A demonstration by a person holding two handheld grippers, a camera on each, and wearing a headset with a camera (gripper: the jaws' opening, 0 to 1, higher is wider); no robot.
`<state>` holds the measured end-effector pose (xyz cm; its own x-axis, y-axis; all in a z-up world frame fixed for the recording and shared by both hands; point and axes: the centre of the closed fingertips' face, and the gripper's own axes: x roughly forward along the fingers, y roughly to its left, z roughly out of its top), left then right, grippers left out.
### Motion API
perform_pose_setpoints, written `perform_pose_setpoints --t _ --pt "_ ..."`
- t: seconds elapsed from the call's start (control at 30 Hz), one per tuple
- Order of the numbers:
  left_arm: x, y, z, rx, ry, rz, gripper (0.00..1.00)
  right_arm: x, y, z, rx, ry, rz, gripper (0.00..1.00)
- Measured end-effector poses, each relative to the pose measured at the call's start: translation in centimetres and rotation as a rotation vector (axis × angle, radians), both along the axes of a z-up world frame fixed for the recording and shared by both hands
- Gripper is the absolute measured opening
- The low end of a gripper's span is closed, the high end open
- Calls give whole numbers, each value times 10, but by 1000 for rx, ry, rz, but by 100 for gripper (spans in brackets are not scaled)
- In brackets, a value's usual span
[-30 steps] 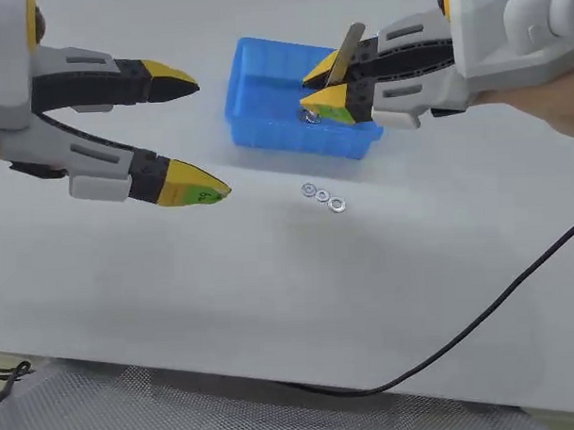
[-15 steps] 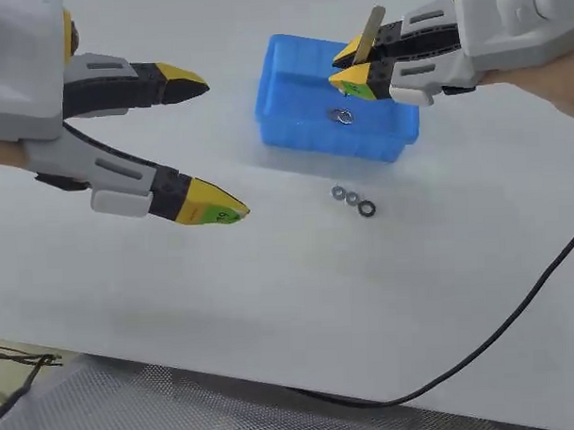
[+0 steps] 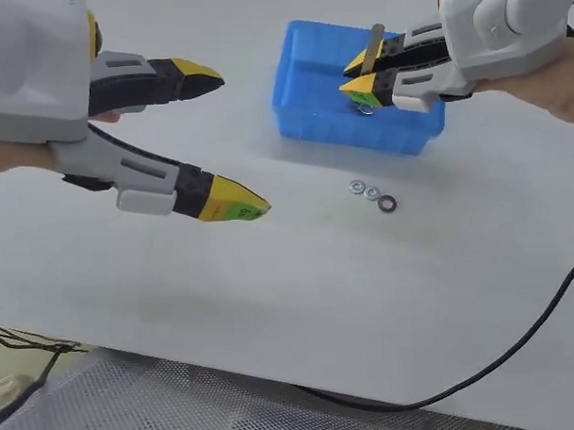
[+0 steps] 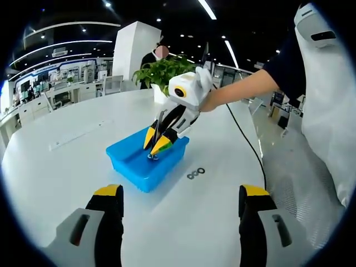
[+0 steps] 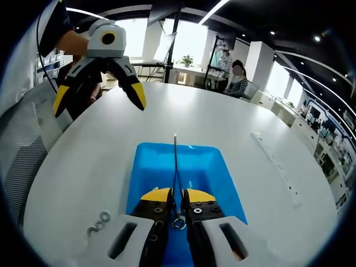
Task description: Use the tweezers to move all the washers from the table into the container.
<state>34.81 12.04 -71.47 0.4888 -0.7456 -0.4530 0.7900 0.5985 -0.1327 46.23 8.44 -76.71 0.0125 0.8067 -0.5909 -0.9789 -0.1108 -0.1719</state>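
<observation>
While the right gripper (image 3: pixel 358 78) hangs over the blue container (image 3: pixel 312 129) with its jaws pinched narrow on the tweezers (image 3: pixel 375 37), a lone washer (image 5: pixel 178 224) lies on the container floor beneath those jaws. Three more washers (image 3: pixel 372 193) sit in a short row on the white table (image 3: pixel 299 299), near the container's front wall, at about 6 o'clock from it in the head view. Bare tabletop spreads around the row on every side. The left gripper (image 3: pixel 242 146) hovers at 9 o'clock from the row, well apart, jaws spread wide and holding nothing. A black cable (image 3: pixel 517 311) curves over the table at 4 o'clock from the row, apart from it, and meets the near table edge at 6 o'clock, where grey mesh (image 3: pixel 133 409) shows below. In the left gripper view a potted plant (image 4: pixel 167 69) stands at 12 o'clock beyond the container
</observation>
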Motion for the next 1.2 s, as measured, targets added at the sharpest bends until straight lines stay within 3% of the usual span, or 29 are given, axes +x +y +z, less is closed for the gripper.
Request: perform_pose_setpoints --t 0.37,1.2 --pt "1 5 0 -2 2 15 91 7 -1 -1 19 28 -26 10" --pt "1 4 4 -8 7 25 91 8 0 1 27 24 -34 12"
